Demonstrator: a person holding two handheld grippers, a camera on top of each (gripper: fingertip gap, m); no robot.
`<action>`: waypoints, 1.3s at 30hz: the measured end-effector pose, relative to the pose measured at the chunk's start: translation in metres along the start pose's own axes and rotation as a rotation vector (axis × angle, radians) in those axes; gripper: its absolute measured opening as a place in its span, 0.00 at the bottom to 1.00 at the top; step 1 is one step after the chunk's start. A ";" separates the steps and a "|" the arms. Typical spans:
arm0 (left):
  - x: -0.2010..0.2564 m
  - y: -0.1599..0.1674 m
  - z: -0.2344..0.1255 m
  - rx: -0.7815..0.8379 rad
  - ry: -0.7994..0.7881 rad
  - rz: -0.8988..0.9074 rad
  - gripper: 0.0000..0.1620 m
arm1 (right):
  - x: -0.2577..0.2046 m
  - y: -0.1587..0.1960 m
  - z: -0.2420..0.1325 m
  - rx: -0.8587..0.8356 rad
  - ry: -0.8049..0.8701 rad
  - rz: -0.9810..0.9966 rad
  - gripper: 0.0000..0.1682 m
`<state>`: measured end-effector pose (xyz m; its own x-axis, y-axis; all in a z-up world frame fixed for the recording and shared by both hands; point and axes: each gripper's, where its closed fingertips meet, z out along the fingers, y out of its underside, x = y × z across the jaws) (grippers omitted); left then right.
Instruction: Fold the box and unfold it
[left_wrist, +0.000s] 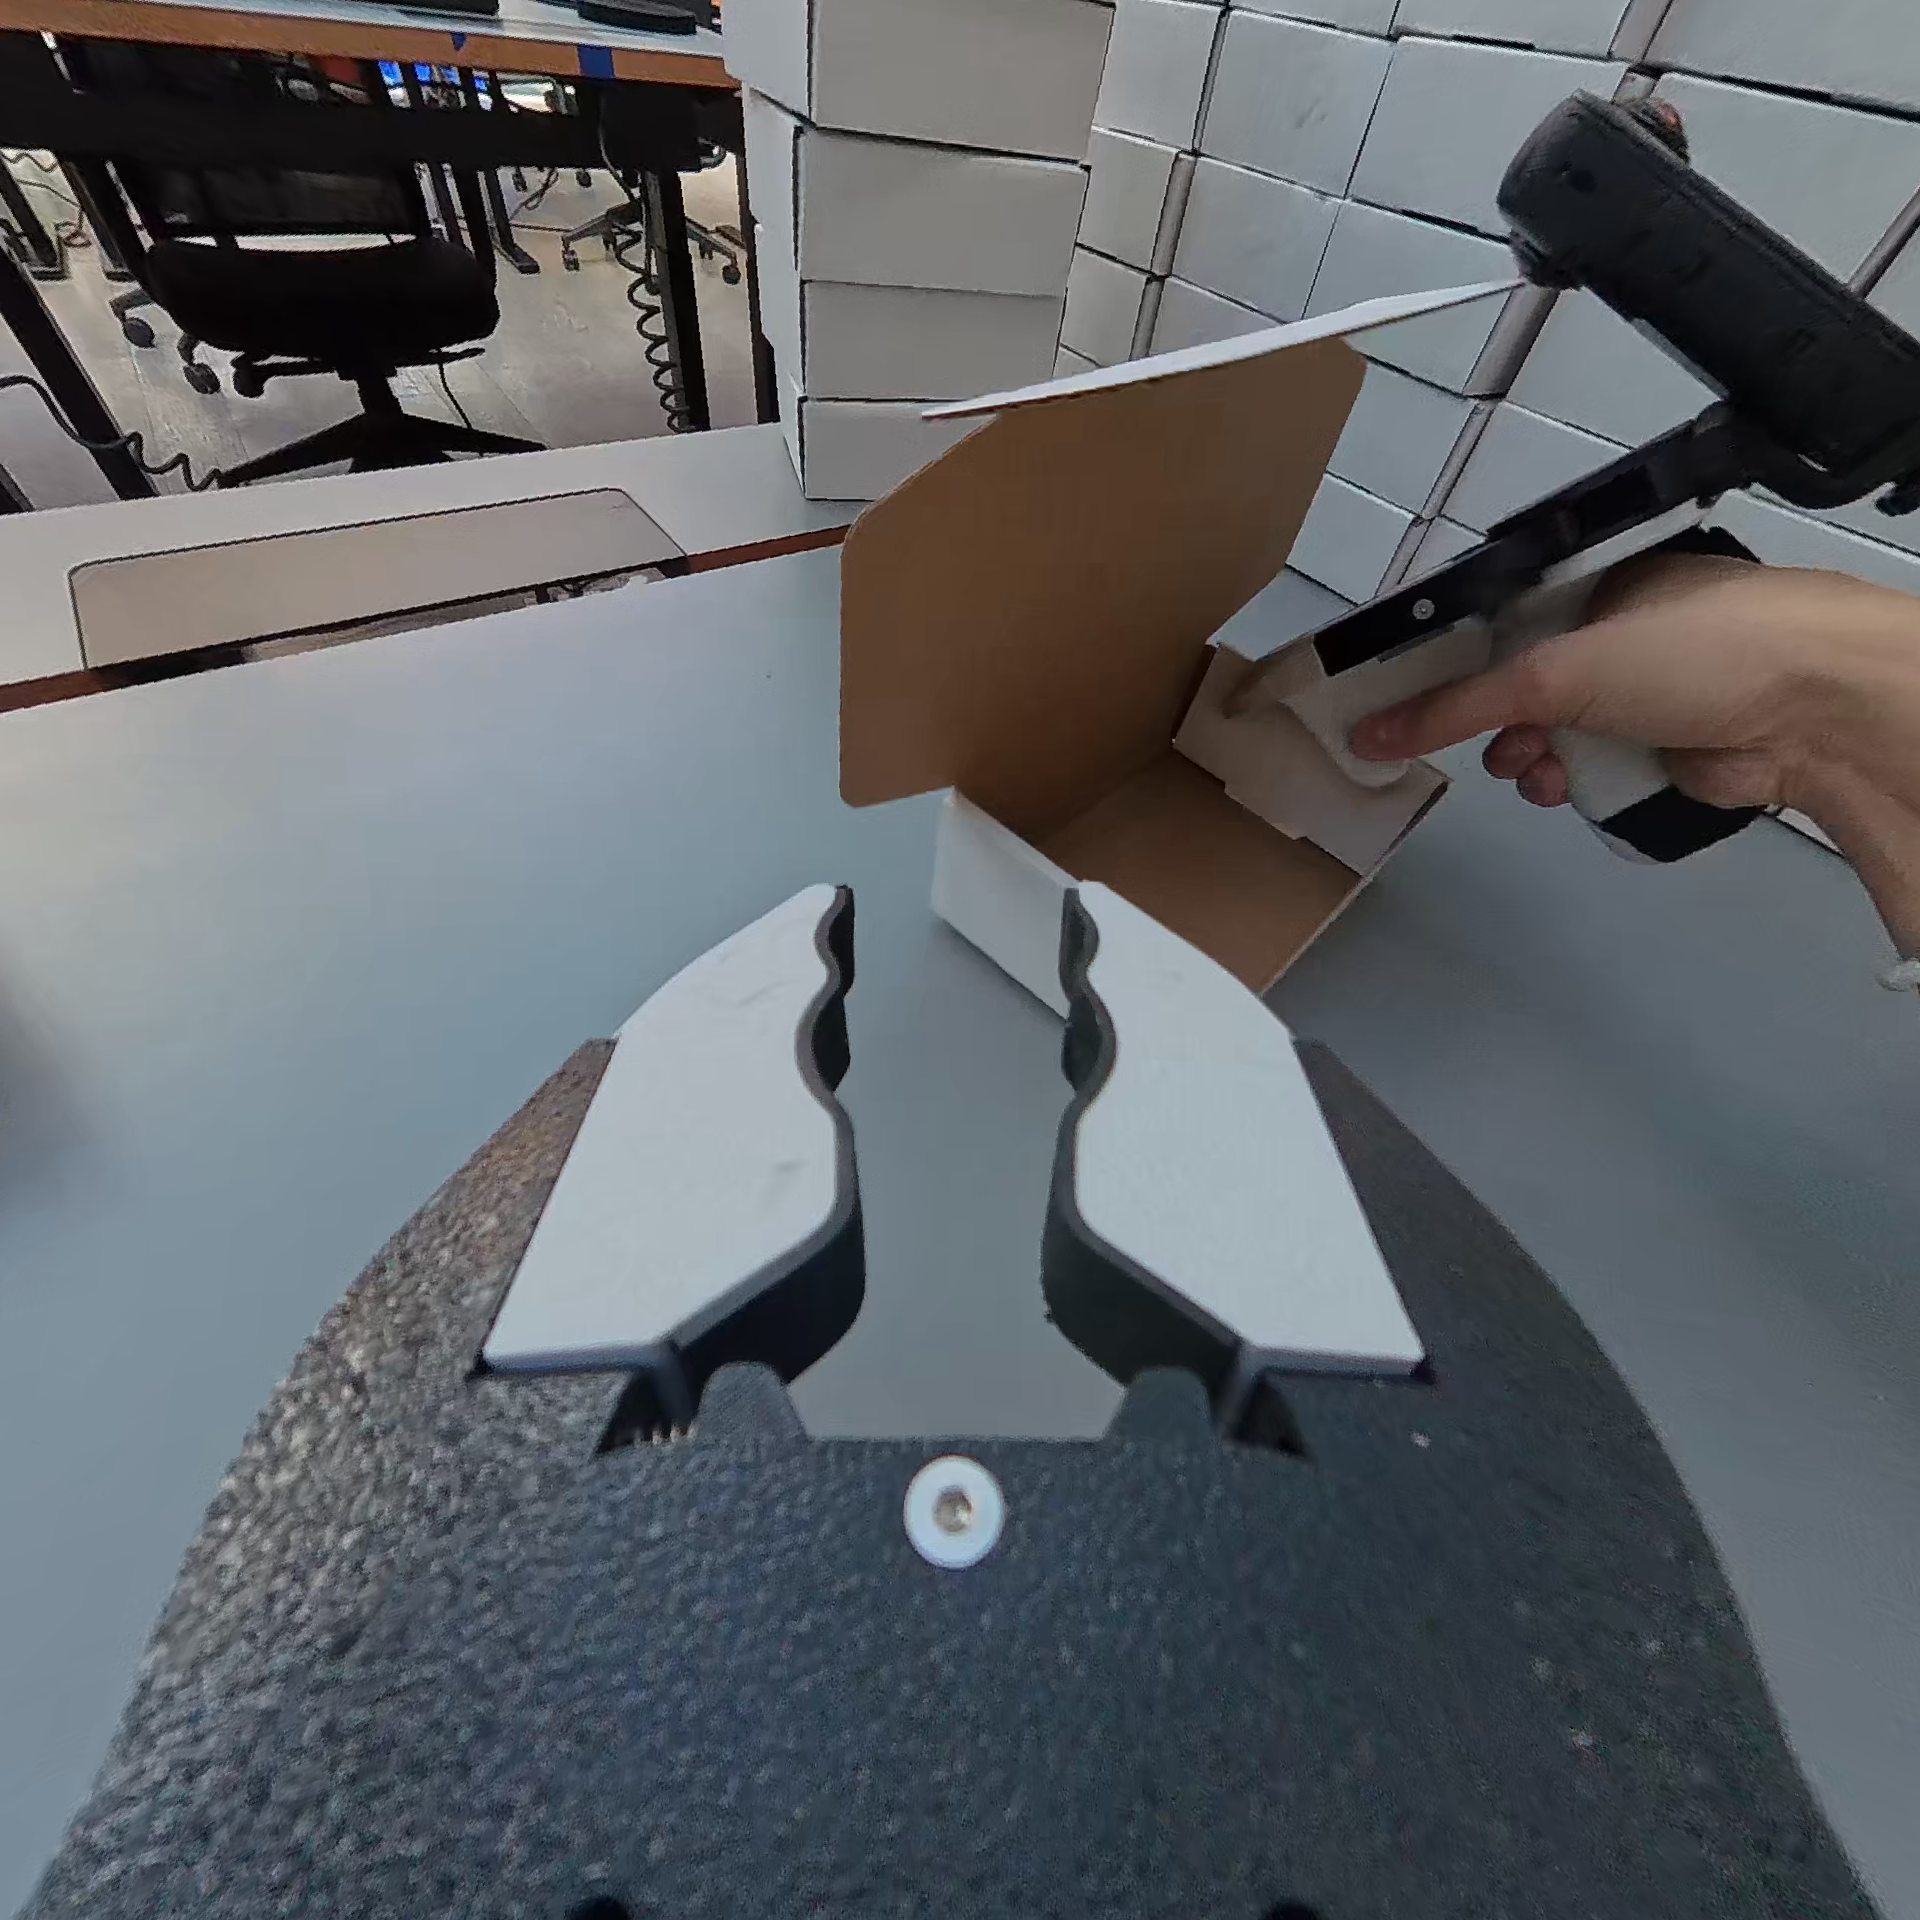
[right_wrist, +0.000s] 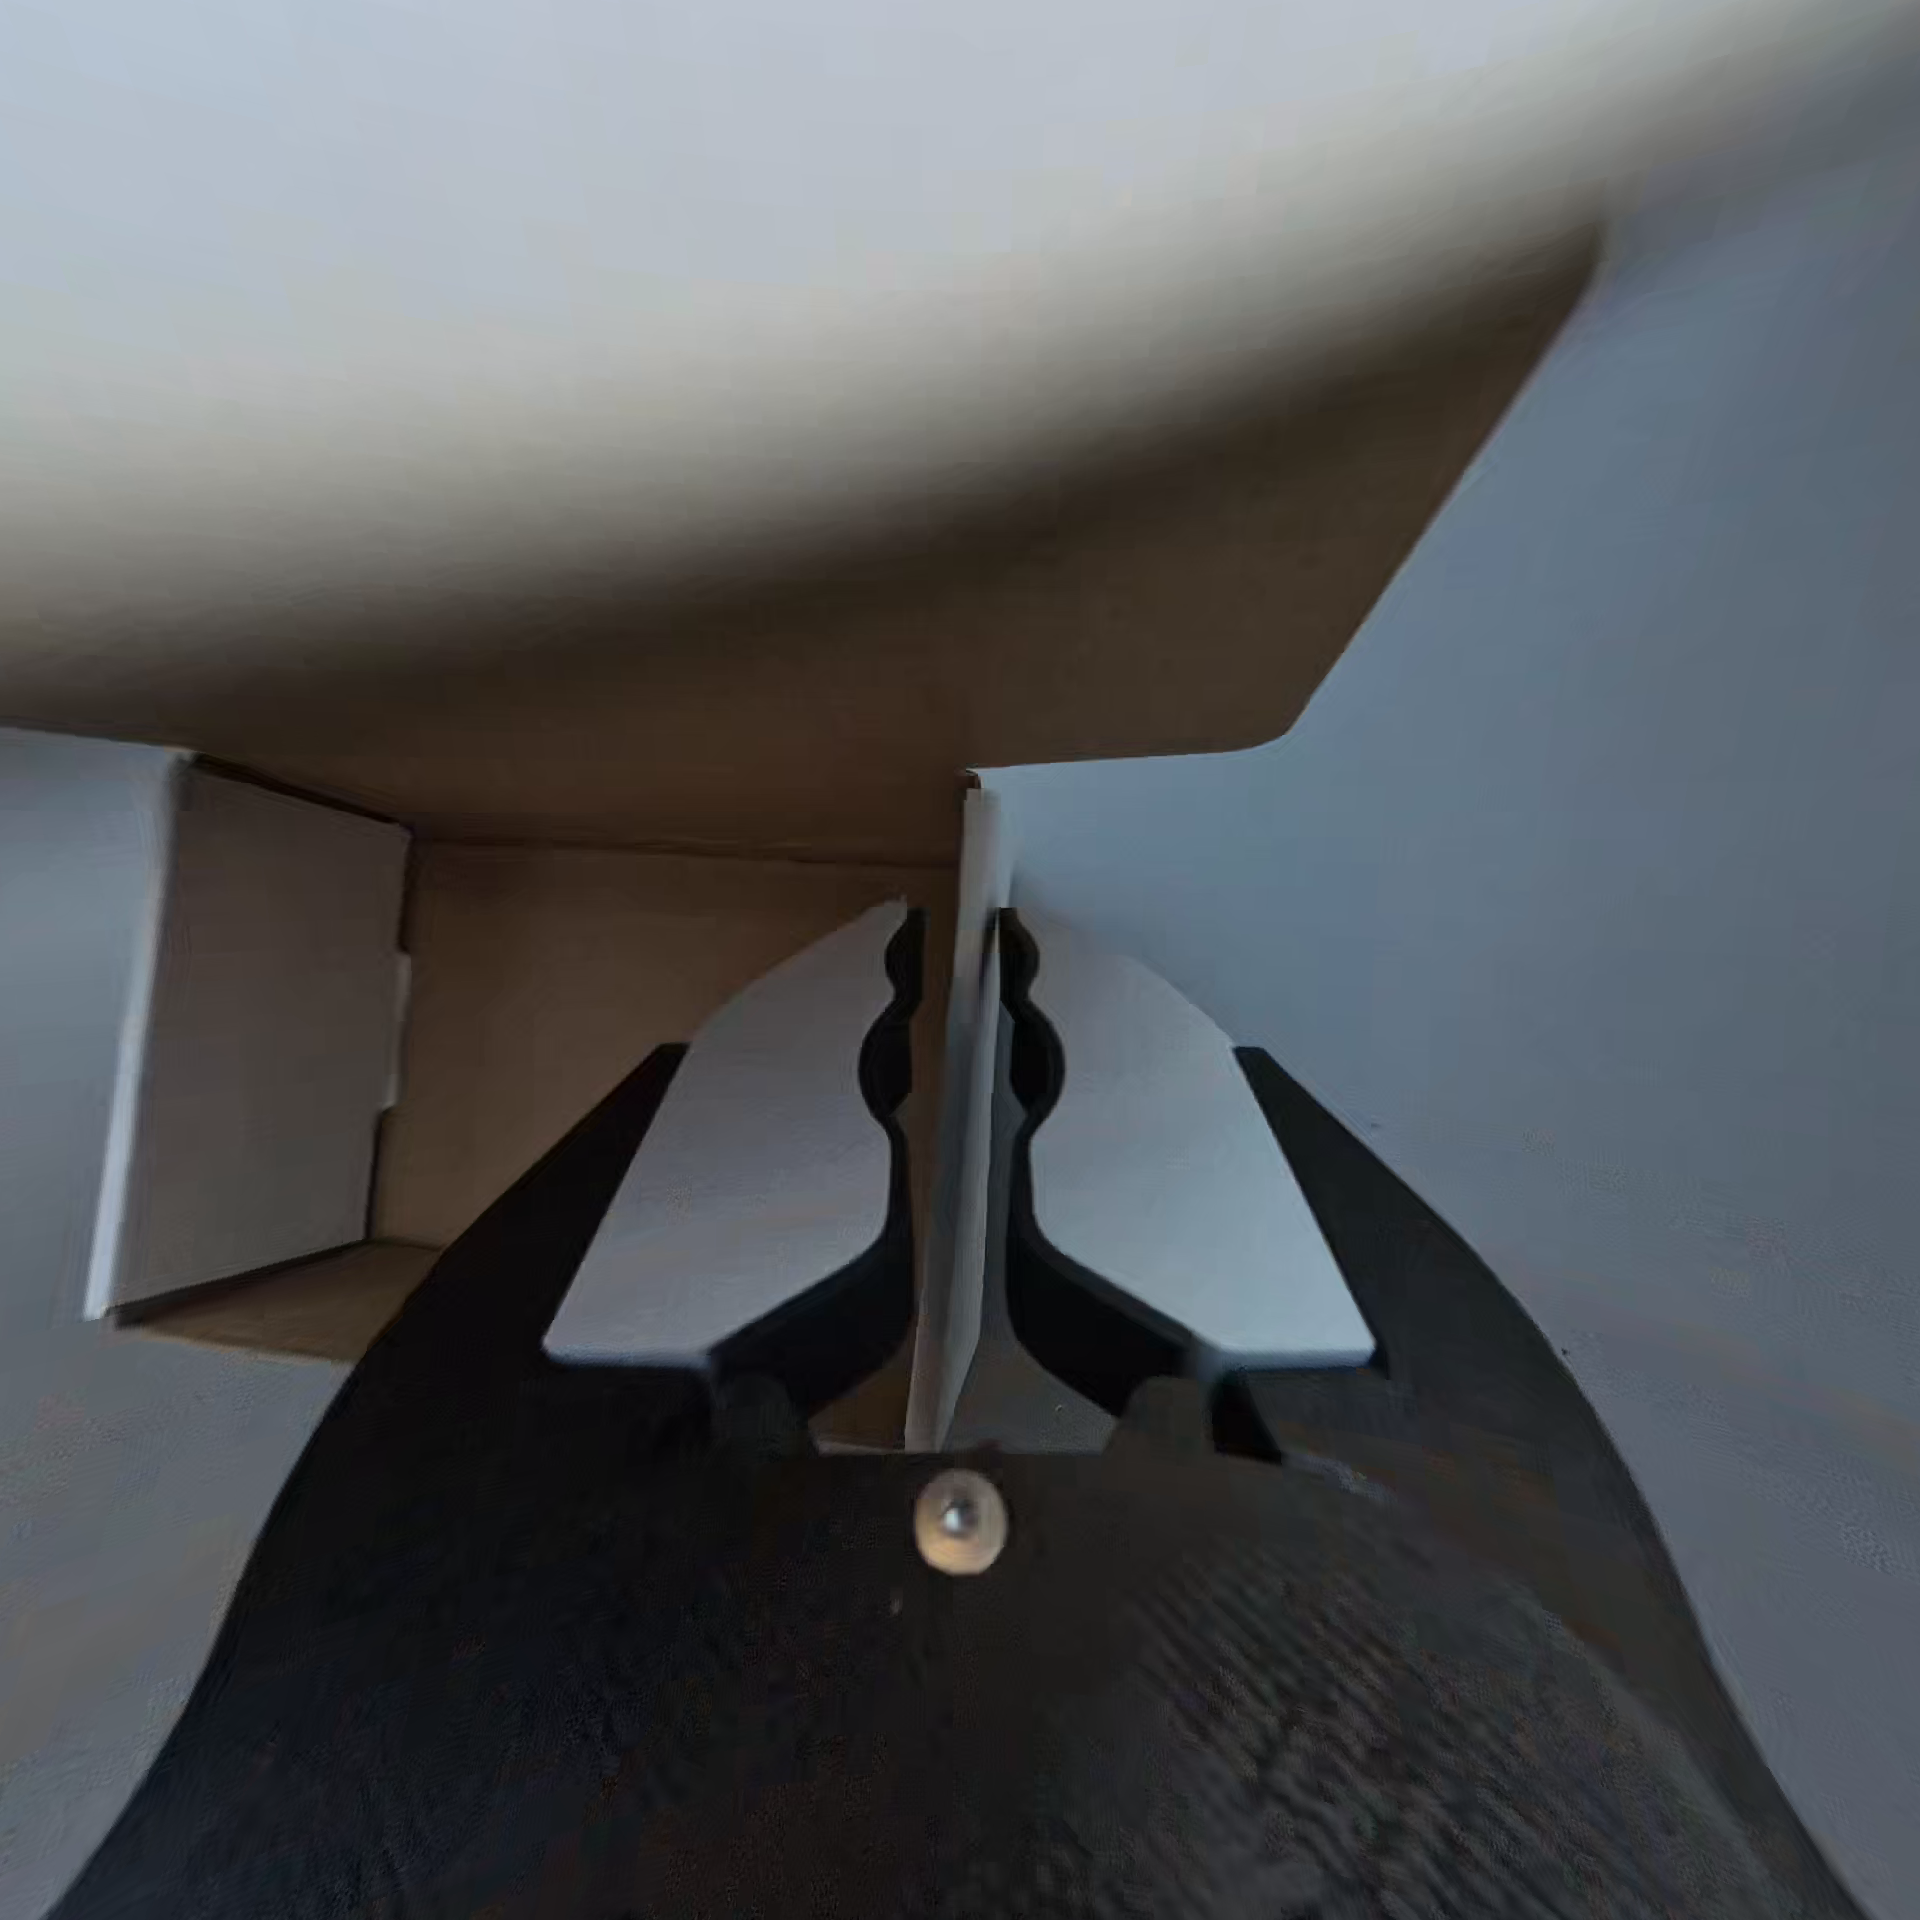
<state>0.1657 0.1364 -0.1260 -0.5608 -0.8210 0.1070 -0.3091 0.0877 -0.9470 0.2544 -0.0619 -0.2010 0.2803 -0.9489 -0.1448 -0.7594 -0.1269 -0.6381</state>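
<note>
A cardboard box, white outside and brown inside, stands on the grey table with its lid raised. My left gripper is open and empty, just in front of the box's near white wall. My right gripper is shut on the box's right side wall, which stands on edge between the fingers. In the left wrist view the right gripper reaches in from the right at that wall, held by a hand. The lid looms over the right wrist view.
Stacks of folded white boxes form a wall behind and to the right. A second desk lies beyond the table edge, with an office chair and cables farther back. Bare table lies left of the box.
</note>
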 end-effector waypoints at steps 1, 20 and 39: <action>0.000 -0.003 0.004 0.010 0.006 0.015 0.24 | -0.006 -0.001 -0.004 0.017 -0.051 -0.009 0.17; -0.018 -0.038 0.065 0.022 0.425 0.278 0.26 | 0.012 -0.088 -0.071 0.524 -0.783 -0.571 0.33; -0.014 -0.035 0.077 -0.083 0.677 0.225 0.01 | 0.010 -0.080 -0.051 0.404 -0.958 -0.750 0.04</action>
<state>0.2433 0.1016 -0.1178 -0.9628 -0.2503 0.1022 -0.1727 0.2785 -0.9448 0.2879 -0.0756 -0.1130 0.9967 -0.0759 -0.0283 -0.0487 -0.2816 -0.9583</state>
